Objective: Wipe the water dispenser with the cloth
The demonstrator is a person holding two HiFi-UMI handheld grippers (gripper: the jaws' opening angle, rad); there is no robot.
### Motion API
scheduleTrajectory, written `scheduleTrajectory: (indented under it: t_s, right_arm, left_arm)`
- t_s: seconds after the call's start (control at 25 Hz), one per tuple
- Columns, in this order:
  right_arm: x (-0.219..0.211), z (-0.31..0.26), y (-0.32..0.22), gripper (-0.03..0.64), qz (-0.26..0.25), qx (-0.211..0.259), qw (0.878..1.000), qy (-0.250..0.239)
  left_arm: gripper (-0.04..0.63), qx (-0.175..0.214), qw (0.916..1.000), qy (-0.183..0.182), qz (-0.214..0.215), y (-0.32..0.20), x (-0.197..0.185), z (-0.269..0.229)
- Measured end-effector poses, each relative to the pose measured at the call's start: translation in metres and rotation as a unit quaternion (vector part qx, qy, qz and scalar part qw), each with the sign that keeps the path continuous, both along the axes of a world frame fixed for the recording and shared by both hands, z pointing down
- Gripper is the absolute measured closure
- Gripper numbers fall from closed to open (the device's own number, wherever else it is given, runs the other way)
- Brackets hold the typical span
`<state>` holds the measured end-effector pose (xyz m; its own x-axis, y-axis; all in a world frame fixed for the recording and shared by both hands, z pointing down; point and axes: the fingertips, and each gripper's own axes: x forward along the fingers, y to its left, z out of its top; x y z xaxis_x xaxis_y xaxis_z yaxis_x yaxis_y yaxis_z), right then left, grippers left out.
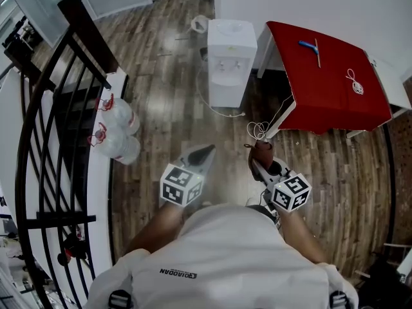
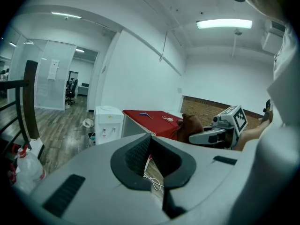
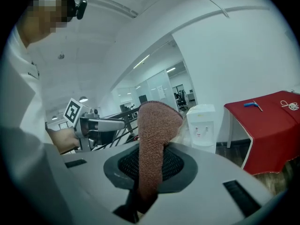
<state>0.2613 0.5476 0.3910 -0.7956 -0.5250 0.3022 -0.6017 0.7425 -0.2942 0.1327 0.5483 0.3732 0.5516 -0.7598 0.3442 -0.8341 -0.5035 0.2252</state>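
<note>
In the head view, the white water dispenser (image 1: 232, 60) stands on the wood floor at the far centre, just left of a table under a red cloth cover (image 1: 328, 82). It is well apart from both grippers, which the person holds low and near the body. The left gripper (image 1: 205, 152) tapers to a closed point. The right gripper (image 1: 257, 158) carries a brown cloth (image 1: 260, 150) at its tip. A loose white cable (image 1: 257, 131) lies on the floor between the grippers and the dispenser. Two clear water bottles (image 1: 117, 131) lie at the left beside a black railing (image 1: 61, 102). In the left gripper view, the jaws meet at their tips with nothing held between them. The dispenser and the red table show beyond them, and the right gripper with its cloth is at the right. In the right gripper view, the jaws are clamped on the brown cloth, which stands up out of them and folds over at the top. The dispenser is far off to the right of the cloth.
</note>
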Motion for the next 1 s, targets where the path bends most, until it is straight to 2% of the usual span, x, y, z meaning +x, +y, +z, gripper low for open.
scheduleTrajectory:
  t_s: [0.28,0.6,0.8,1.0]
  right_arm:
    - [-0.011,0.006,0.004,0.563,0.032,-0.030,0.999,-0.024]
    - [-0.017,0.014,0.009,0.563,0.038,-0.028,0.999,-0.004]
    - [-0.004,0.024,-0.015,0.563,0.050,-0.043,0.998,-0.010]
    - [0.012,0.033,-0.066,0.563,0.068,-0.057,0.996,-0.030]
  left_arm:
    - [0.606,-0.003,1.0000,0.002,0.009,0.006,-0.021,0.007]
    - [0.606,-0.023,0.9996,0.008,0.014,0.003,-0.032,0.026]
    - [0.606,-0.033,0.9993,0.008,0.013,-0.020,-0.025,0.035]
    - [0.606,-0.040,0.9992,0.001,0.010,-0.057,-0.014,0.038]
